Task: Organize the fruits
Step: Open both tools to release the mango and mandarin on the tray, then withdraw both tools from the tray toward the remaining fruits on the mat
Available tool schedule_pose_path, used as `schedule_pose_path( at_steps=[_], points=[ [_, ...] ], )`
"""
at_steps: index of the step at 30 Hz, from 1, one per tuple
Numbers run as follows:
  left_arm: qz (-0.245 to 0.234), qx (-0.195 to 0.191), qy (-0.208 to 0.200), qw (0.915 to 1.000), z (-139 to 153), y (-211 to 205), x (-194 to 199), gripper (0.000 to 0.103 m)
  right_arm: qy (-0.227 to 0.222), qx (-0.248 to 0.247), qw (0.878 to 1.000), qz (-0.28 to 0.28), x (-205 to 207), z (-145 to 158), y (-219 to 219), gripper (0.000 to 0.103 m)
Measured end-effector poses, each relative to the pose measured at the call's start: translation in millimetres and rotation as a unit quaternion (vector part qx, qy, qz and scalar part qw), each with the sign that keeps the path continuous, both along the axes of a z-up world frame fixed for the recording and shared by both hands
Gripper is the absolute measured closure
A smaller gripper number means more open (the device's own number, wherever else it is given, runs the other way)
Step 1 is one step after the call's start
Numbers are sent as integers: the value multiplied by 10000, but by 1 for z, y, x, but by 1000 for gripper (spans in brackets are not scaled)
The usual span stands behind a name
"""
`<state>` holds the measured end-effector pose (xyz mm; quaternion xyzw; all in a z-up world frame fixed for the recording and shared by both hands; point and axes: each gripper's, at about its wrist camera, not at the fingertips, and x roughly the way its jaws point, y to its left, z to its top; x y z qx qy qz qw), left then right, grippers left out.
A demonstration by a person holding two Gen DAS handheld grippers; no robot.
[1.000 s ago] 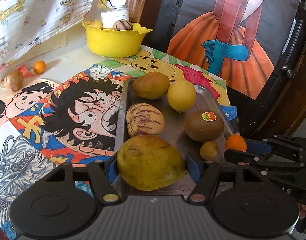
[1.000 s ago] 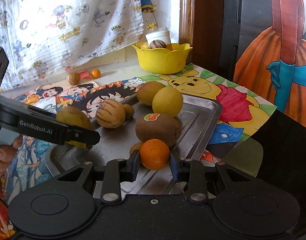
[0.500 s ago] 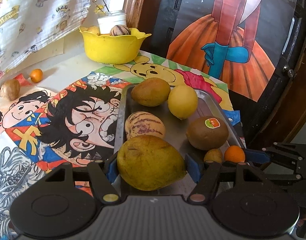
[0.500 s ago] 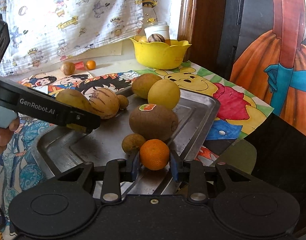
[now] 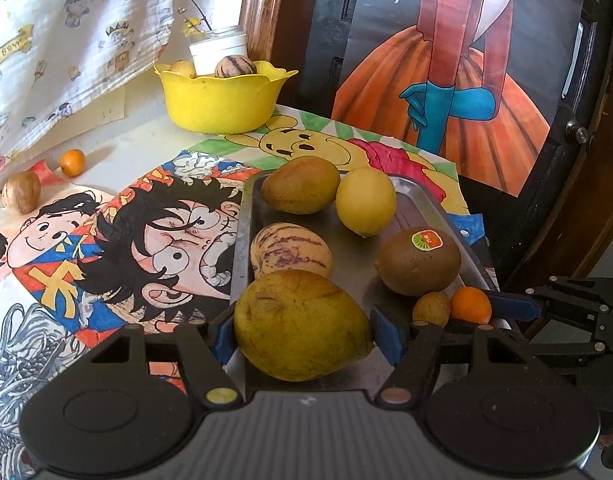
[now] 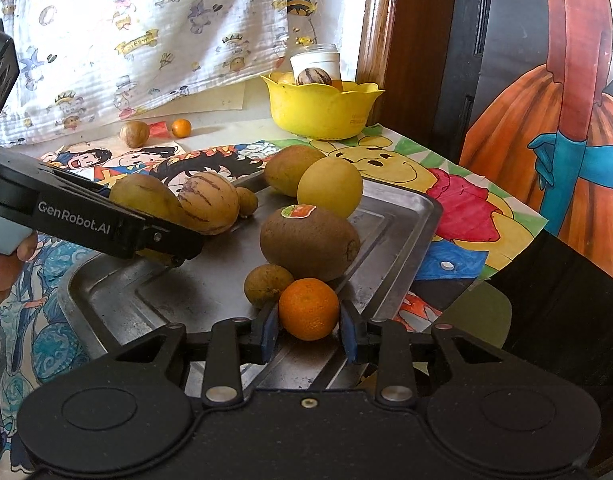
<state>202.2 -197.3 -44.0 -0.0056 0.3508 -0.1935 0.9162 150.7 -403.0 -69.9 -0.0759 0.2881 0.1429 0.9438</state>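
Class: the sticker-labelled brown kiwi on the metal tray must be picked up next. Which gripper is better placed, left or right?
Right, probably. The right gripper sits just before the sticker-labelled brown kiwi, though shut on a small orange mandarin. The left gripper clamps a large yellow-green mango.

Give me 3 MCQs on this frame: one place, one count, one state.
1. Where is the stickered kiwi?
A) on the metal tray
B) in the yellow bowl
C) on the cloth

2. How many small orange fruits show in the right wrist view?
A) one
B) two
C) four

3. What does the left gripper hold?
A) nothing
B) a lemon
C) the large yellow-green mango

Key: A, the kiwi rests on the tray; B, one in the right gripper, one by the curtain; C, fingers flank the mango.
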Motion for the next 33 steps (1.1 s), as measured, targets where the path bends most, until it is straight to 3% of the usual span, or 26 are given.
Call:
schedule_pose_path(
  at_steps=[8, 12, 16, 21, 33],
  points=[
    [10, 104, -9, 9999, 0, 0, -2, 31, -50, 13, 10000, 27, -3, 2, 1, 57],
    [27, 121, -2, 9999, 0, 1, -4, 31, -91, 104, 9999, 23, -9, 4, 3, 45],
    [120, -83, 112, 9998, 1, 6, -4, 23, -146, 153, 9998, 8, -18, 5, 6, 37],
    [184, -130, 193, 9996, 1, 10, -6, 23, -179, 249, 9995, -111, -28, 8, 5, 32],
    [460, -303, -103, 9984, 26, 30, -30, 1, -478, 586, 9953, -601, -65, 32, 2, 1]
  ],
)
